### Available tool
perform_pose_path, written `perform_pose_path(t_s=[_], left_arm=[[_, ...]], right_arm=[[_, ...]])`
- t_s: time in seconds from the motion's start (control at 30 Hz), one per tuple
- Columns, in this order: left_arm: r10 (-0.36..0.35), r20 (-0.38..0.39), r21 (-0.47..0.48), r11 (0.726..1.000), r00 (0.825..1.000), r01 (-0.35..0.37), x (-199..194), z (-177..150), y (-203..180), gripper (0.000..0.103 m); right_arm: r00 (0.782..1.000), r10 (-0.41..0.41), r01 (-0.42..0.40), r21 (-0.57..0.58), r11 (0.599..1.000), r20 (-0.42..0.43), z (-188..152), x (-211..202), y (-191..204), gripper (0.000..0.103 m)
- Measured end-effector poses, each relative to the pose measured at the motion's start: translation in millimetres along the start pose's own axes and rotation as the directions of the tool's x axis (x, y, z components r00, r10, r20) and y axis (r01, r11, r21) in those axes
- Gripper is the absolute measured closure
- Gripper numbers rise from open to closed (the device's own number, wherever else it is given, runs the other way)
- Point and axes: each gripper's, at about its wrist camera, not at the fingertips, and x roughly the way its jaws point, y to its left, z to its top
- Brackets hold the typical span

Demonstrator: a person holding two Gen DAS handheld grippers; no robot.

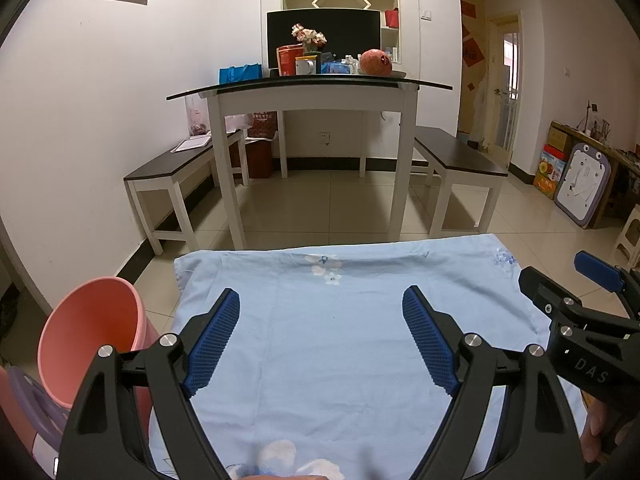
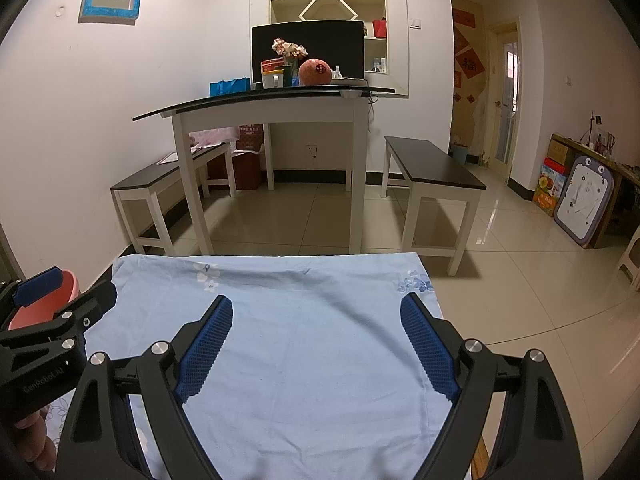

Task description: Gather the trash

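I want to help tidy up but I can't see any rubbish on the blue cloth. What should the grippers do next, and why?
Probably pause and look around for trash. Both the left hand-held gripper and the right hand-held gripper are open and hold nothing, and the light blue cloth between them shows no trash. The pink bin stands at the cloth's left edge, ready for whatever turns up.

Two wrist fisheyes, side by side, both facing forward over the blue cloth [image 1: 340, 360] toward the white table [image 1: 308, 96].

Left view sat close above the cloth, pink bin [image 1: 92, 336] at its left edge, right gripper [image 1: 560, 284] intruding at right. Right view looked the same way, left gripper [image 2: 68, 286] intruding at left. Both shared cloth, table, benches [image 2: 436, 168], shelf wall.
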Motion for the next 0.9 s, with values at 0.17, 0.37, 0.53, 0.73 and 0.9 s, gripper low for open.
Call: perform_pose_path(t_s=[0.17,0.37,0.53,0.73,0.9], left_arm=[[-0.001,-0.001,0.000,1.000,1.000,0.001,0.1,-0.1,0.0,0.019],[-0.002,-0.002,0.002,1.000,1.000,0.002,1.0,-0.6,-0.4,0.019],[-0.005,-0.005,0.006,1.000,1.000,0.005,3.1,-1.9,-2.7,0.019],[-0.006,-0.006,0.007,1.000,1.000,0.006,4.2,-3.2,-4.5,0.019],[-0.011,-0.008,0.009,1.000,1.000,0.011,6.7,-2.9,-5.4,0.019]], right_arm=[[1.000,0.000,0.000,-0.002,1.000,0.001,0.4,0.3,0.7,0.019],[1.000,-0.001,0.001,-0.003,1.000,0.001,0.5,0.4,0.9,0.019],[1.000,-0.001,0.001,-0.004,1.000,-0.001,0.3,1.3,0.7,0.019],[1.000,-0.001,0.001,-0.004,1.000,0.000,1.4,1.5,1.3,0.019],[1.000,-0.002,0.002,-0.003,1.000,-0.003,0.0,3.6,-0.3,0.019]])
